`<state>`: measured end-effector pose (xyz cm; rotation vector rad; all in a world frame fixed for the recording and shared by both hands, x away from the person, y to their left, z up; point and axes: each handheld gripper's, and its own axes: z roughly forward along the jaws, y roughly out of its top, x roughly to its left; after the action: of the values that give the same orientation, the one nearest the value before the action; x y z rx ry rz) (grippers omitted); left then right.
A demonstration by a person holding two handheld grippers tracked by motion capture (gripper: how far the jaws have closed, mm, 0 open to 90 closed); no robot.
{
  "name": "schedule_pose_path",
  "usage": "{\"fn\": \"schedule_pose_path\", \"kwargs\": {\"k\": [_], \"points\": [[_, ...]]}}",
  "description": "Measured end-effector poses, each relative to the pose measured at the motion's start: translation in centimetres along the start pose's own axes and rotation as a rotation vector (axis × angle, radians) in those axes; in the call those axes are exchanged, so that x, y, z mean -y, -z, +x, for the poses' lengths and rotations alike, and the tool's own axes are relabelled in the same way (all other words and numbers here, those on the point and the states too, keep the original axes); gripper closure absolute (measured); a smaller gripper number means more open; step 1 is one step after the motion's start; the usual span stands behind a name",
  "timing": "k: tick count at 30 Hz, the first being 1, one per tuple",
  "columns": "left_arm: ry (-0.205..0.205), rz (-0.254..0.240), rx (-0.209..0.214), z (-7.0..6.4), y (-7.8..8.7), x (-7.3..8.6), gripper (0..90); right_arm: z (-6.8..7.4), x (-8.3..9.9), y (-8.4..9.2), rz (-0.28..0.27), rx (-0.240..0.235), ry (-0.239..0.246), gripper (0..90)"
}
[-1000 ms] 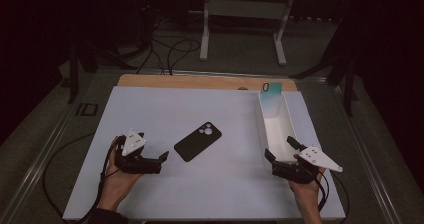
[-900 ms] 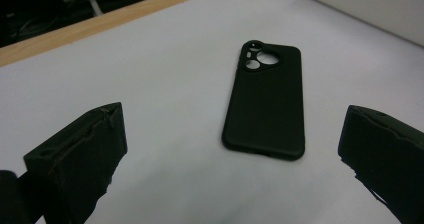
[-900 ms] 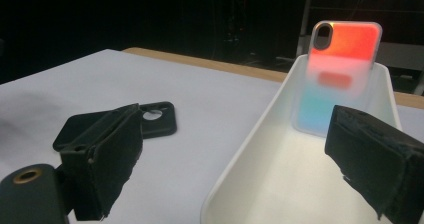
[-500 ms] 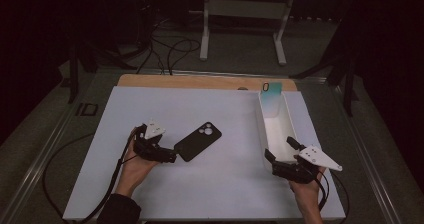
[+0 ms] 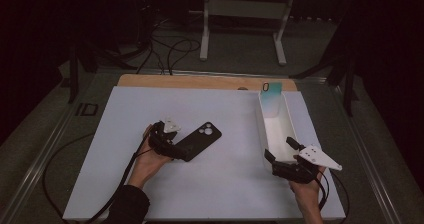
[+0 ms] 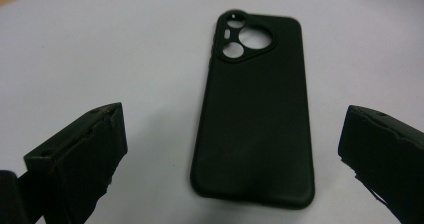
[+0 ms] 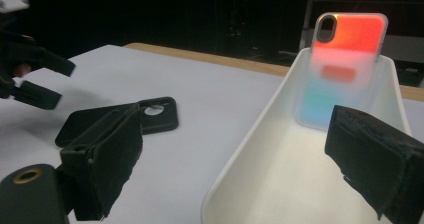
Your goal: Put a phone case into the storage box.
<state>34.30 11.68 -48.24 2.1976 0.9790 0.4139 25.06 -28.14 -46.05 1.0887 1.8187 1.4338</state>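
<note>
Your left gripper gapes wide around the black phone case, gripping nothing.

In the left gripper view the case lies flat at centre frame, camera cut-outs toward the top, apart from both jaws. In the high view your right gripper sits lower right, open and empty at the near end of the white tray; a coloured phone case stands at its far end.

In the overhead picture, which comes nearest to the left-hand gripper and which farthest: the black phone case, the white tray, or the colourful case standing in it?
From the left gripper:
1. Black phone case, lying right at its jaws.
2. White tray, across the table to the right.
3. Colourful case, upright at the tray's far end.
</note>
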Motion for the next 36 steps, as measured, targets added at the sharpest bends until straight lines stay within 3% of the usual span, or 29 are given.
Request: {"fn": "schedule_pose_path", "kwargs": {"k": [5,15,29,36], "points": [[-0.017,0.048,0.021,-0.1,-1.4,-0.2,0.0,0.2,0.0,-0.1,0.006,0.0,0.015,8.3],[-0.004,0.125,0.053,-0.1,-3.7,-0.2,0.0,0.0,0.0,0.0,0.009,0.01,0.011,8.4],[-0.03,0.194,0.076,-0.5,-5.2,-0.2,2.2,0.0,0.1,-0.1,0.011,0.01,0.01,8.3],[-0.05,0.213,0.065,-0.7,-5.3,-0.3,3.2,0.0,0.1,-0.1,0.012,0.011,0.005,8.3]]}}
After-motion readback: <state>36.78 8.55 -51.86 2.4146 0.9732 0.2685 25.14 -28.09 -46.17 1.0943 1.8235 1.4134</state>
